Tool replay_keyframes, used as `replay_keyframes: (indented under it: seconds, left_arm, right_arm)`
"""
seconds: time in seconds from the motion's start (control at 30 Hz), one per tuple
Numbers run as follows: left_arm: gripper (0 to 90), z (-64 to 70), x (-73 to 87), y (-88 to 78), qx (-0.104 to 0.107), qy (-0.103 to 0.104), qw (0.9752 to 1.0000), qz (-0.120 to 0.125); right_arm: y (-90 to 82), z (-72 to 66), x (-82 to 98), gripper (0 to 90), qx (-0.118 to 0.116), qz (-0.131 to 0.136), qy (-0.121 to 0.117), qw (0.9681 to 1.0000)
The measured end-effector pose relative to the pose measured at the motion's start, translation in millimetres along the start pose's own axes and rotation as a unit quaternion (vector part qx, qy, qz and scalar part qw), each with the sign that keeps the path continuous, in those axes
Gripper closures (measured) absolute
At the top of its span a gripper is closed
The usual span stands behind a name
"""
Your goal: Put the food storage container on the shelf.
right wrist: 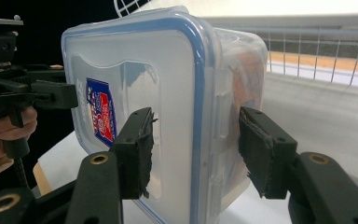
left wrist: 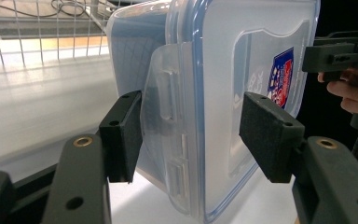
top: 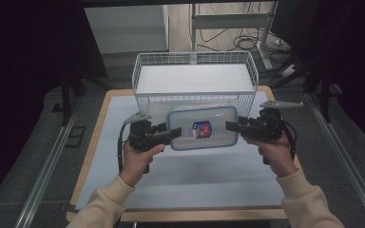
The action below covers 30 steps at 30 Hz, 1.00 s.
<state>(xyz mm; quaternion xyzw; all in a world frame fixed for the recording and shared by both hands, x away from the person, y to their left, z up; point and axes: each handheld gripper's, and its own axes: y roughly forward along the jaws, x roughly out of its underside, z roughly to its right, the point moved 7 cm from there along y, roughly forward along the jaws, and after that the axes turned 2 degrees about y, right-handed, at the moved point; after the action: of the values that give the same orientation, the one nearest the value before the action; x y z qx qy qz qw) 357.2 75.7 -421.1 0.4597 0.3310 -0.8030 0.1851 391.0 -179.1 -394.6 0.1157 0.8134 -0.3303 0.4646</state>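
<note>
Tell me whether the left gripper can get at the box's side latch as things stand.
Probably yes. The left gripper is open with its jaws already either side of the latch on the box, and nothing lies between them.

White wire basket (top: 148, 76) on table (top: 95, 142), cables (top: 237, 40) on floor beyond

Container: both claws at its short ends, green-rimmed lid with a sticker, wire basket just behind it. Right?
Not quite. The lid's rim is blue, not green, as the high view shows on the container. The rest stands: left claw and right claw at its short ends, wire basket behind.
</note>
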Motion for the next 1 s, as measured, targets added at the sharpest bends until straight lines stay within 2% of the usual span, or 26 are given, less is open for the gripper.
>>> replay_keyframes:
  seconds: [0.4,1.0]
  left_arm:
    - [41.2,-2.9,-27.7,-4.1,0.001,0.013,0.9999,0.011]
    - [41.4,-20.9,-79.2,-4.1,-0.005,0.021,0.9997,0.015]
  right_arm:
    - [-1.9,-4.4,-27.7,46.8,0.003,0.014,-0.017,0.9998]
    - [11.8,3.5,-71.3,46.7,-0.005,0.031,-0.012,0.9994]
